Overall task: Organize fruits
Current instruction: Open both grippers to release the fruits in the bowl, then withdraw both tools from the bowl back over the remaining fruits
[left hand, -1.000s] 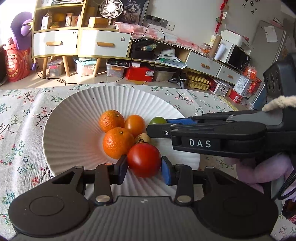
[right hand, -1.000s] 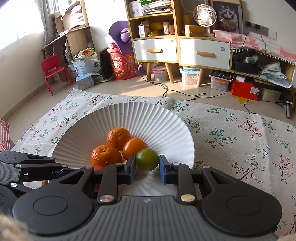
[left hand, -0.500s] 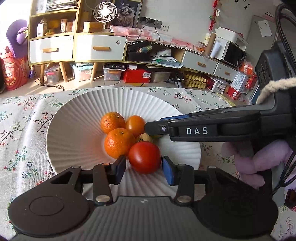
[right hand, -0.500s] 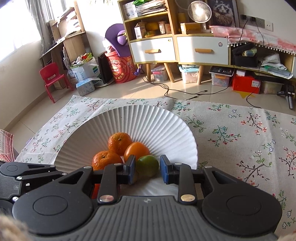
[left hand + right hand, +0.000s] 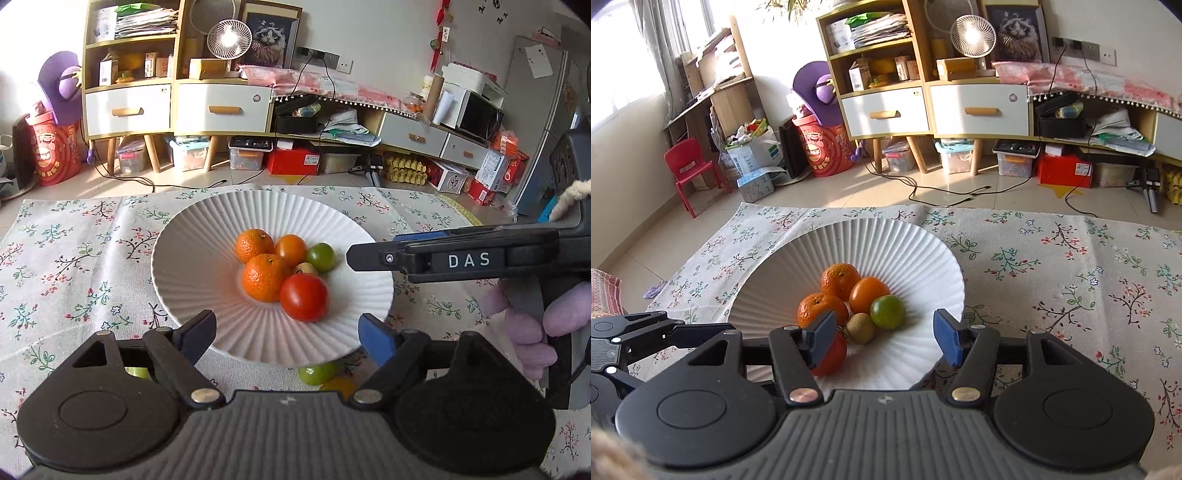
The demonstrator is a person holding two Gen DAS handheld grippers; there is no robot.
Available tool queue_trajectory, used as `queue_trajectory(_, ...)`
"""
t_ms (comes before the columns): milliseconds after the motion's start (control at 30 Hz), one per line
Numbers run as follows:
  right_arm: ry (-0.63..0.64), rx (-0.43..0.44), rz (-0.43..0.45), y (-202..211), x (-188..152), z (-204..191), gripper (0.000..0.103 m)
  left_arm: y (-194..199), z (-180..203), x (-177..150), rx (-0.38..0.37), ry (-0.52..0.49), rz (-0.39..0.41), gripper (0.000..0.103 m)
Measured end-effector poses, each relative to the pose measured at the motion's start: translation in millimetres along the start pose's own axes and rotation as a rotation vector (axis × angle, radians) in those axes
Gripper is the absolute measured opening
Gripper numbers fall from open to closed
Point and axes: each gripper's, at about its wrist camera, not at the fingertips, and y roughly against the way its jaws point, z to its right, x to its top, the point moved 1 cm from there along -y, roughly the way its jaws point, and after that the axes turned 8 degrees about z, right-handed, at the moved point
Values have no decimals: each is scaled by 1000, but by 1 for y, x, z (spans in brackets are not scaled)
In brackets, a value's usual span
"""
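Both claws, left gripper and right gripper, have just been opening and now gape wide and empty, since their red tomato and green lime already sit in the white plate with the oranges.

A table draped in a pale floral-print cloth carries a white ribbed ceramic plate just ahead of both tongs. A green round fruit lies on the cloth, under the left tongs.
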Motion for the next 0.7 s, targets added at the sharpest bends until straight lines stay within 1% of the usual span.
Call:
queue_trajectory(67,-15,-8,13,10,-5,-1,75,7,0,-1,13,-9,3,88)
queue_trajectory(133,-23,-3,11,17,-11,-3,79,13,-2,-5,30,-21,-2,92)
queue_trajectory(167,-22,-1,7,20,-13,-5,83,17,-3,-7,39,-23,-7,94)
queue_trajectory(267,-22,-7,9,30,-19,-9,89,23,-9,-12,63,-12,-19,97)
queue_trajectory(433,-28,-15,6,38,-31,-13,93,32,-20,-26,100,19,-49,97)
queue_trajectory(533,-28,-26,-3,39,-37,-17,94,38,-27,-37,134,42,-34,97)
queue_trajectory(600,-31,-19,2,42,-43,-20,98,41,-33,-45,155,53,-23,97)
queue_trajectory(700,-22,-4,3,43,-51,-24,98,39,-39,-55,173,62,-46,97)
